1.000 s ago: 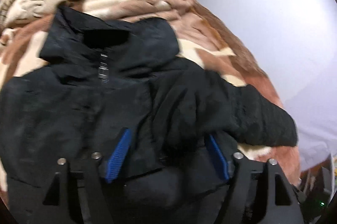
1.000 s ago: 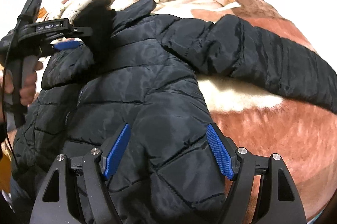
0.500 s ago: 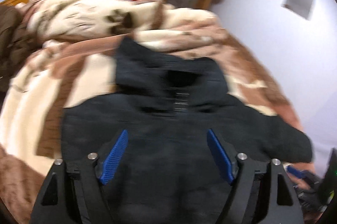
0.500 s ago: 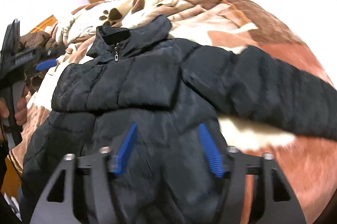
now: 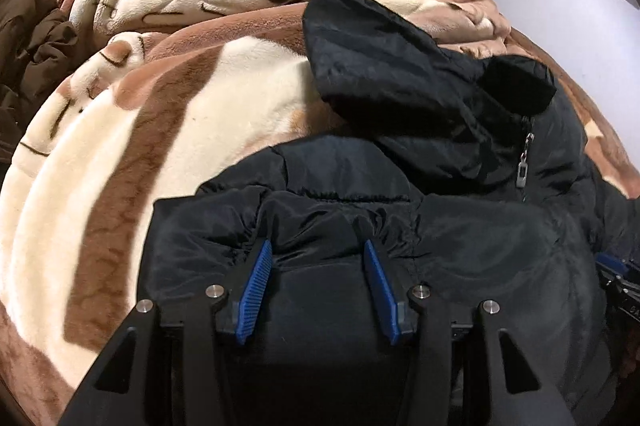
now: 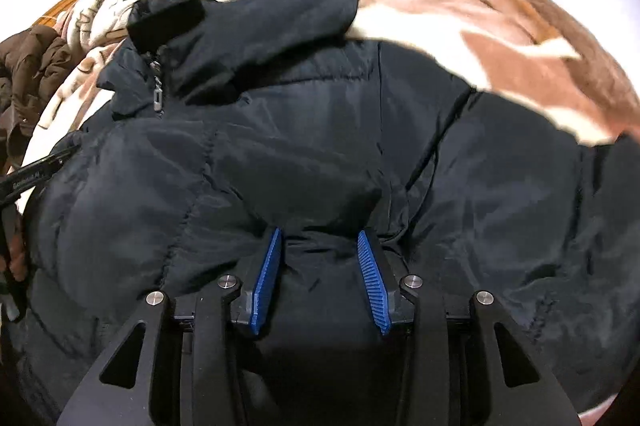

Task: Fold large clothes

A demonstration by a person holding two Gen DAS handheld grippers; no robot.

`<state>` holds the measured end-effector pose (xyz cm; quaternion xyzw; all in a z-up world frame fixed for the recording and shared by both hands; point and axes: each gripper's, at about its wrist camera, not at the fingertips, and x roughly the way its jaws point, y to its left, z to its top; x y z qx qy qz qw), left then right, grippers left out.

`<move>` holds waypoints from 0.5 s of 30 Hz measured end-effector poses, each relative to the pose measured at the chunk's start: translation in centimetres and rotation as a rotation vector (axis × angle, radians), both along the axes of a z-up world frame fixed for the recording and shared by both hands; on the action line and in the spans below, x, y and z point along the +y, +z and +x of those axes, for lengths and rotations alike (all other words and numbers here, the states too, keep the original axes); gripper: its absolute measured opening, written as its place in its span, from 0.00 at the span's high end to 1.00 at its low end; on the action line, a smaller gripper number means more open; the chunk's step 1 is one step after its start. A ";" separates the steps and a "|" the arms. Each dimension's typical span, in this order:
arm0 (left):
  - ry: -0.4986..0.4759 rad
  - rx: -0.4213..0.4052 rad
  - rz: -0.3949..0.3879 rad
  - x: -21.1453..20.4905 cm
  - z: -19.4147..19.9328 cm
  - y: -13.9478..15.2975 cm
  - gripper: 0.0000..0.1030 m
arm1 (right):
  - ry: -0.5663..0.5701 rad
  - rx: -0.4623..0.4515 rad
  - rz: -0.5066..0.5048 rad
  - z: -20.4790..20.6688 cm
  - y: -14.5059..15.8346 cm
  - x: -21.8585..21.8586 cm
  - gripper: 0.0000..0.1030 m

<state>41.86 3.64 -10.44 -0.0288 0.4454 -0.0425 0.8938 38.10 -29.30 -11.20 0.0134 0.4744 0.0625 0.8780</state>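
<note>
- The black jacket (image 5: 460,250) lies front-up on a brown-and-cream blanket (image 5: 168,129) on the bed, hood (image 5: 384,61) toward the far side.
- Left gripper (image 5: 316,258): jaws closing, with a ridge of the jacket's left shoulder bunched between the 2 pads; it looks gathered, though a firm clamp can't be confirmed.
- Right gripper (image 6: 320,246): jaws closing on a fold near the right shoulder.
- Risk: slick, puffy fabric may slip free, or only the top layer lifts, skewing the fold.
</note>
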 end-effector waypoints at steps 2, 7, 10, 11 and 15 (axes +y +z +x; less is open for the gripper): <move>0.002 0.010 -0.006 0.1 0.2 0.2 0.51 | 0.008 0.013 -0.025 0.1 0.2 0.3 0.60; 0.004 -0.021 -0.072 1.2 -2.5 4.8 0.53 | -0.032 -0.003 0.035 -1.5 3.7 -1.1 0.61; -0.006 -0.075 -0.101 1.9 -6.0 6.5 0.53 | -0.028 -0.048 0.055 -4.5 5.1 -1.5 0.61; -0.004 -0.069 -0.099 2.0 -6.8 6.2 0.53 | -0.018 -0.046 0.051 -5.4 4.7 -1.4 0.61; 0.025 0.063 -0.085 2.3 -6.6 1.8 0.53 | -0.010 0.060 0.015 -4.8 1.0 -1.2 0.61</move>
